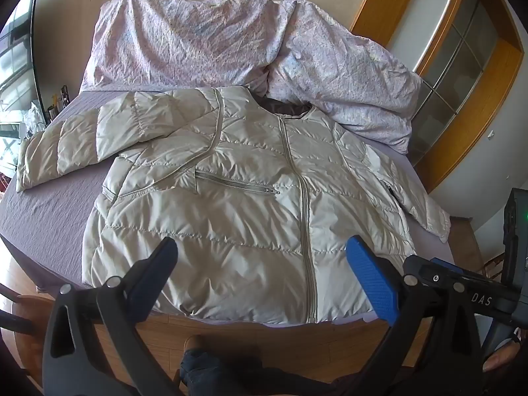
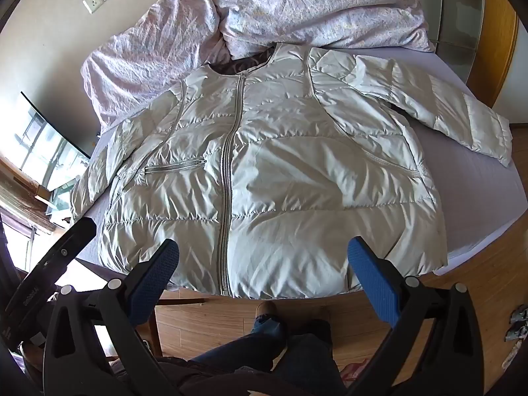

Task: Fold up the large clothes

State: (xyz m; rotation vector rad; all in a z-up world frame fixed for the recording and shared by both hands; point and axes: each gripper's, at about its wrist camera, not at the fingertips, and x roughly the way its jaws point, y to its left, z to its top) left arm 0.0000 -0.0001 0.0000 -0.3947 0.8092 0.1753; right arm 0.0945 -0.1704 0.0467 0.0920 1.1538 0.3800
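Bed: a mattress under a smooth lilac sheet (image 1: 49, 204) carries the whole scene; nothing here is boxed or binned.
On the bed: a pale cream quilted jacket (image 1: 250, 204) lies flat, front up and zipped, its hem at the near edge of the mattress and slightly over it.
Behind it: a crumpled floral duvet (image 1: 204, 39) is heaped against the wall, touching the jacket's collar.
Jacket fabric: glossy, puffy, stitched in horizontal channels, with a grey centre zip (image 2: 227, 171) and a slanted zip pocket (image 1: 237, 184) on the chest (a dark lining shows at the neck).
Sleeves: the one on the person's left (image 1: 76, 145) spreads out over the sheet; the one on the right (image 2: 429, 105) lies angled beside the body, its cuff near the bed's side edge.
Left gripper (image 1: 260, 277): fingers spread wide, gripping nothing, hovering just over the hem.
Right gripper (image 2: 264, 274): likewise spread apart with nothing between, above the hem; blue textured pads (image 2: 373, 280).
Room: bare sheet lies to the jacket's left and right; wooden floor (image 2: 478, 280) runs along the near edge, where the person's jeans (image 2: 264, 346) stand.
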